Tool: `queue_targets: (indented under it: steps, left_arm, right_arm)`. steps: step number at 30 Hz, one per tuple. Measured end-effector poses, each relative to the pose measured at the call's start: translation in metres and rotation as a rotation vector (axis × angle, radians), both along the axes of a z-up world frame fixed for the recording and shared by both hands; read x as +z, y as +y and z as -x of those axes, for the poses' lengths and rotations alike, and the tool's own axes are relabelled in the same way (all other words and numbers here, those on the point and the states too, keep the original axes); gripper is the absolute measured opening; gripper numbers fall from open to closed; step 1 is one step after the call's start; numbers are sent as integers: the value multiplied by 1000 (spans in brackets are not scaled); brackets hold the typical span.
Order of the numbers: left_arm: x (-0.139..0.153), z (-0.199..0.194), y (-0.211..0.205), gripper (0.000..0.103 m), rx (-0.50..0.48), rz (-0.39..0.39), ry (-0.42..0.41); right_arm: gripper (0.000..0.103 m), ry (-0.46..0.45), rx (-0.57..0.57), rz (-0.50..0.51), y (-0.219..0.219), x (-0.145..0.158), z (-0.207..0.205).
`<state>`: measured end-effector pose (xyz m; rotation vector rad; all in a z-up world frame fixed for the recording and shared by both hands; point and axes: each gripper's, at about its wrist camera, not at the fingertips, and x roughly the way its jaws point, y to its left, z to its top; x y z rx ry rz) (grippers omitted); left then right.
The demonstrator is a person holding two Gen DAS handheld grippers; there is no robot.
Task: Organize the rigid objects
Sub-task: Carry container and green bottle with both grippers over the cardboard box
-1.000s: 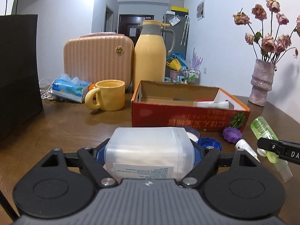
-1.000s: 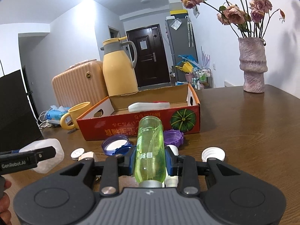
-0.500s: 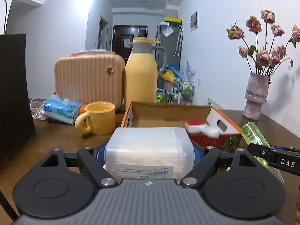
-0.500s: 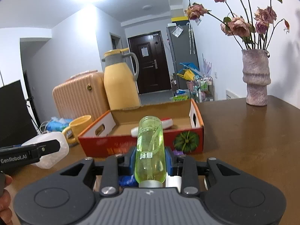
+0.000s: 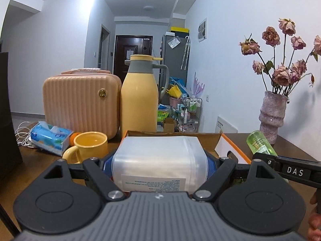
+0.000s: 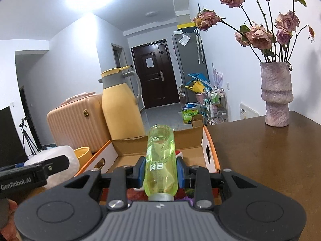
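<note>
Brown wooden tabletop (image 6: 276,160) carries the scene. At its far left, a ribbed peach case (image 5: 81,104) stands upright, with a tall yellow jug (image 5: 139,98) with grey collar just beside it on the right. A mottled pink vase (image 6: 275,94) of dried roses stands well apart at the far right near the wall. Open cardboard box (image 6: 208,146), orange-edged with white side panels and hand-holes, lies in front of the jug; a red-and-white item on its floor is mostly hidden. Yellow mug (image 5: 91,147) sits left of the box, below the case; blue tissue pack (image 5: 51,138) lies further left, with white cord beside it. Left gripper (image 5: 160,160) is spread wide yet clamped on a frosted white plastic container (image 5: 160,158), label facing the camera, blue pads pressed to both its sides; the container is held above the tabletop at the box's near-left edge, blocking most of the box interior in the left wrist view. Right gripper (image 6: 160,170) is pinched narrow on a clear green bottle (image 6: 160,160), silver neck toward the camera, base pointing forward over the box's near wall. Part of a hand (image 6: 9,217) shows at the lower left edge.
</note>
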<state>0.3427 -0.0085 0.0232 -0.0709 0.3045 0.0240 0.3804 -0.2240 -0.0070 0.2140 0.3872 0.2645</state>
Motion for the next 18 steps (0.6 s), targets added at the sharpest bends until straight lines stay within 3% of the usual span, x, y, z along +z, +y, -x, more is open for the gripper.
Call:
queue_targets:
  steps: [18]
  left_arm:
    - [-5, -84, -1, 83, 52, 28, 24]
  right_arm:
    - [30, 50, -25, -55, 10, -1, -90]
